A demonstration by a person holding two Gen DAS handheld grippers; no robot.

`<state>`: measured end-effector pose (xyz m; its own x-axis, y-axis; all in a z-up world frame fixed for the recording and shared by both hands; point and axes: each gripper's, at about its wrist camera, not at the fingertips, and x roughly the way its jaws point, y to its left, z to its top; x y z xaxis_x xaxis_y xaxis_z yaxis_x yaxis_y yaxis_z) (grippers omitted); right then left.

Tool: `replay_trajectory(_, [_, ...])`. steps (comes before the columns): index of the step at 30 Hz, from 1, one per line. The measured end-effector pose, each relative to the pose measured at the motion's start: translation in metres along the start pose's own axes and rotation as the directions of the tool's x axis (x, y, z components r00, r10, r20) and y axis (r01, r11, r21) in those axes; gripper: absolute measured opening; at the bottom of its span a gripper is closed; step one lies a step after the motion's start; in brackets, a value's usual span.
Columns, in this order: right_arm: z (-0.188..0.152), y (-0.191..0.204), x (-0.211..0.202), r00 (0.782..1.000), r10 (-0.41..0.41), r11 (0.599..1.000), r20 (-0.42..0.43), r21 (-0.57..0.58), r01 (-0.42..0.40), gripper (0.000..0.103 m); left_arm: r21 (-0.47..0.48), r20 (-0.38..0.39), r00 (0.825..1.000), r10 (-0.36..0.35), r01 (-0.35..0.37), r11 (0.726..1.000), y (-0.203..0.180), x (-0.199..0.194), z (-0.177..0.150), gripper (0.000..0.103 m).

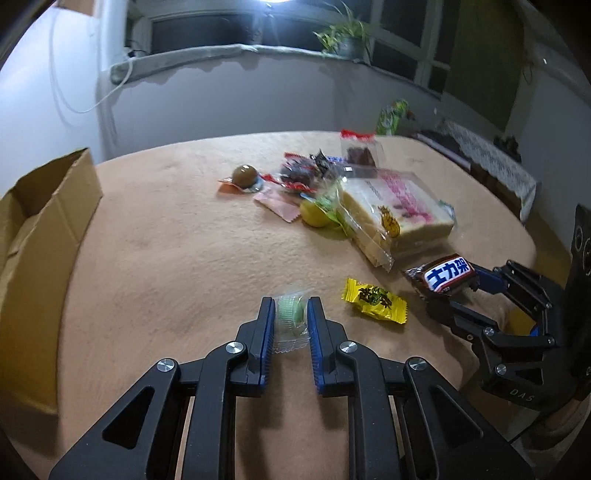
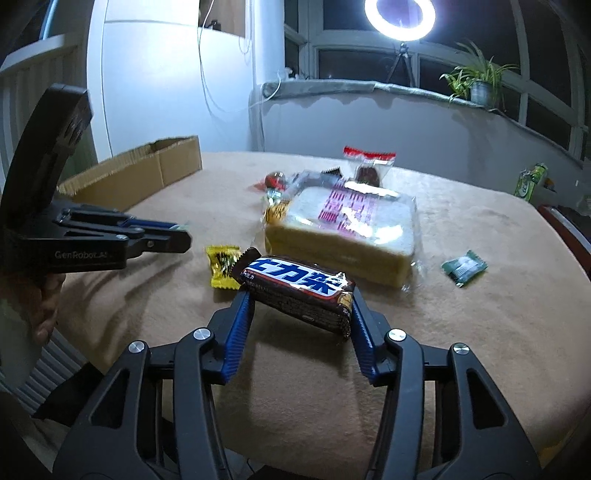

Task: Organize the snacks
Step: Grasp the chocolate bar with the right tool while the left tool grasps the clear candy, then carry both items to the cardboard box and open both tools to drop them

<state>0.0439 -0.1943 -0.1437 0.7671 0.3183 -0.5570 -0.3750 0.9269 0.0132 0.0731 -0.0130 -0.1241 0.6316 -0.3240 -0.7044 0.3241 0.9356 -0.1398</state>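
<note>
My left gripper [image 1: 290, 306] is shut on a pale green sweet in a clear wrapper [image 1: 290, 316], low over the table. My right gripper [image 2: 301, 295] is shut on a brown chocolate bar [image 2: 297, 291] and holds it just above the cloth; the bar also shows in the left wrist view [image 1: 445, 275]. A yellow candy [image 1: 375, 300] lies between the two grippers. A bagged loaf of sliced bread [image 1: 395, 214] lies beyond, with a heap of small wrapped snacks [image 1: 295, 177] beside it. An open cardboard box [image 1: 40, 229] stands at the left.
The table wears a tan cloth [image 1: 177, 251]. A green wrapped sweet [image 2: 464, 267] lies right of the bread. A wrapped brown cake [image 2: 367, 166] sits at the far side. A windowsill with a plant [image 2: 480, 83] and a ring light [image 2: 399, 16] stand behind.
</note>
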Motion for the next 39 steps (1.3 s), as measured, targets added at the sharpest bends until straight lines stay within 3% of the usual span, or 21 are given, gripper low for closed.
replay_trajectory(12, [0.027, 0.002, -0.019, 0.999, 0.013, 0.999, 0.047, 0.043, -0.015, 0.052, -0.052, 0.14, 0.99, 0.034, -0.027, 0.998, 0.007, -0.063, 0.01, 0.016])
replay_trajectory(22, [0.075, 0.058, -0.006, 0.993, 0.098, 0.995, 0.07, -0.035, -0.096, 0.052, -0.129, 0.243, 0.954, 0.175, -0.147, 0.981, 0.067, -0.122, 0.019, 0.016])
replay_trajectory(31, [0.11, 0.141, 0.03, 0.975, 0.221, 0.964, 0.041, -0.159, -0.212, 0.052, -0.246, 0.245, 0.929, 0.278, -0.218, 0.944, 0.134, -0.138, 0.005, 0.016])
replay_trajectory(39, [0.138, 0.209, 0.074, 0.952, 0.308, 0.923, -0.006, -0.242, -0.3, 0.052, -0.338, 0.178, 0.926, 0.332, -0.26, 0.905, 0.194, -0.129, -0.014, 0.016])
